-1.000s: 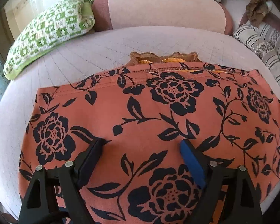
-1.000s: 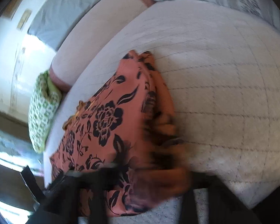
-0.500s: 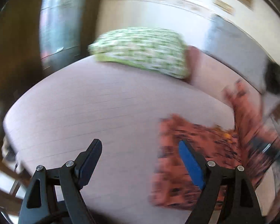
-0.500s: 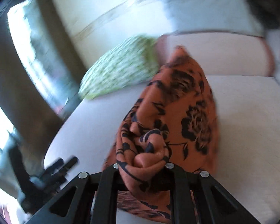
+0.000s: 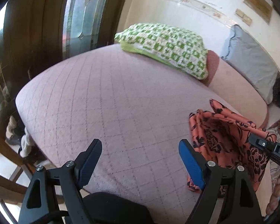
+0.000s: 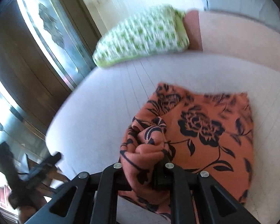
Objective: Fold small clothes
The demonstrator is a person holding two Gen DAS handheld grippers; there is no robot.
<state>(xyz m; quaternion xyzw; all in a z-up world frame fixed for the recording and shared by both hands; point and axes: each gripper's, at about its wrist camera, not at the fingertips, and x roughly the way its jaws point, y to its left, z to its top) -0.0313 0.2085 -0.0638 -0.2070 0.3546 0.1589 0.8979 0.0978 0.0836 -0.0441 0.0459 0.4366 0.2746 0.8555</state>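
Because the left gripper (image 5: 140, 158) stands spread wide with nothing between its blue pads, in the left wrist view it gives the orange floral garment (image 5: 227, 140) no support at all; that garment sits at the right of the frame, bunched and lifted off the pink quilted bed (image 5: 106, 100), and it hangs from the right gripper (image 5: 270, 147) whose black body enters from the right edge, with a hand (image 5: 278, 196) below it at the lower right; the risk I judge here is that a single-point hold lets the cloth swing and twist, so the fold already made may open up when it is laid down; the green patterned pillow (image 5: 164, 48) lies in the upper middle, well apart, and should not interfere

In the right wrist view the right gripper (image 6: 142, 165) is pressed together on a thick wad of the orange floral garment (image 6: 205, 130) at the lower middle of the frame; the rest of the cloth spreads to the right over the pink quilted bed (image 6: 95, 112), partly resting there; since the pinch takes in several rumpled layers rather than one clean edge, I judge that a layer could slip out, or that the wad could be set down as a lump and crease the fold; the green patterned pillow (image 6: 141, 37) is blurred at the upper middle; the left gripper (image 6: 45, 164) shows dimly at the lower left, too blurred to read its jaws, and near the bed's edge it could drag loose cloth off the side
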